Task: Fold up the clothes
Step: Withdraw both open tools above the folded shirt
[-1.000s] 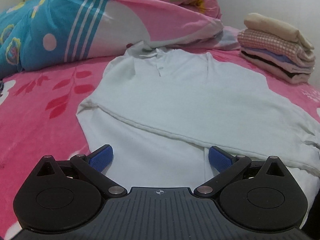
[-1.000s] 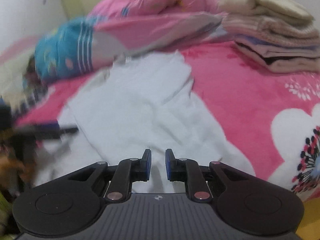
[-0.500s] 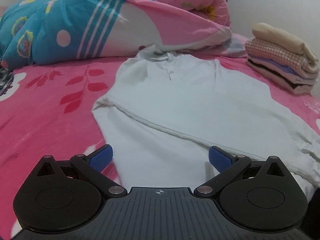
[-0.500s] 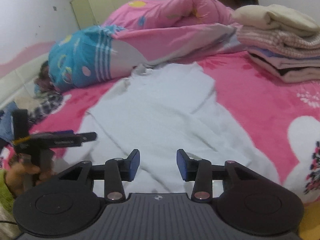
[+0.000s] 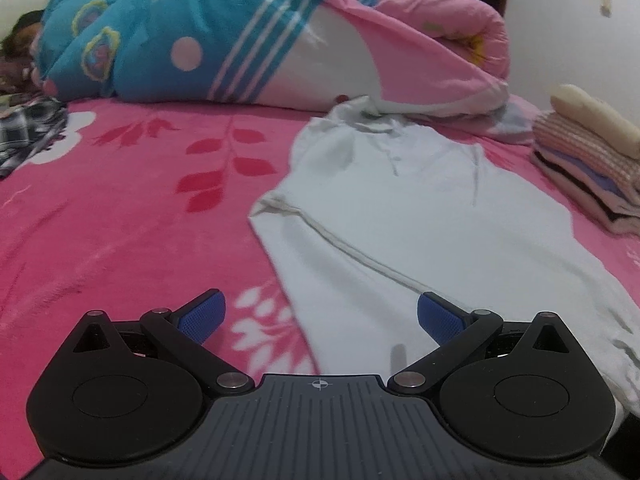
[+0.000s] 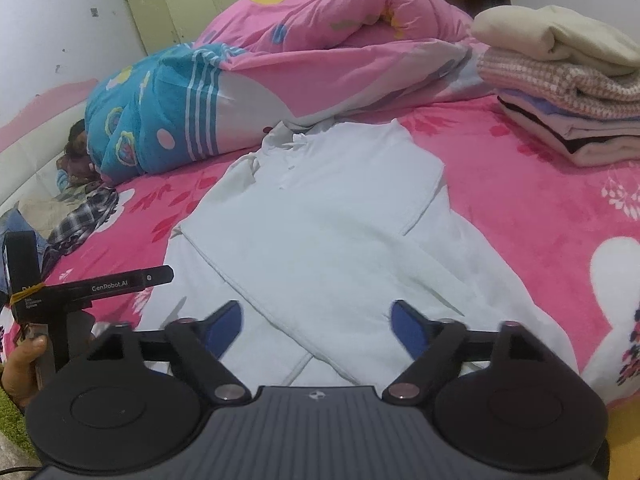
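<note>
A white shirt (image 6: 320, 216) lies flat on the pink floral bedspread (image 6: 532, 208), collar toward the rolled quilt (image 6: 280, 68), one side already folded inward so a long seamed edge runs diagonally across the body. A sleeve trails toward the near right corner of the bed. The cloth is pale, slightly creased, with a short placket below the collar.

The right gripper (image 6: 318, 326) hangs above the shirt's near hem, tilted downward; its blue pads are blurred and its jaws are opening, with nothing between them and no cloth touched. The left gripper (image 5: 320, 314) is also angled down, over the shirt's left edge (image 5: 400, 216) where it meets the bedspread (image 5: 120, 216); its jaws stand wide apart and empty.

Only the right wrist view shows the left gripper from outside, a black handle at the far left of the picture with a person's hand (image 6: 20, 364) around it, as well as a pale cupboard (image 6: 180, 4) behind the quilt. Both views show the stack of folded clothes (image 6: 560, 92) at the far right, well apart from the shirt, and a checked garment (image 5: 28, 132) at the left beside the quilt (image 5: 240, 36).
</note>
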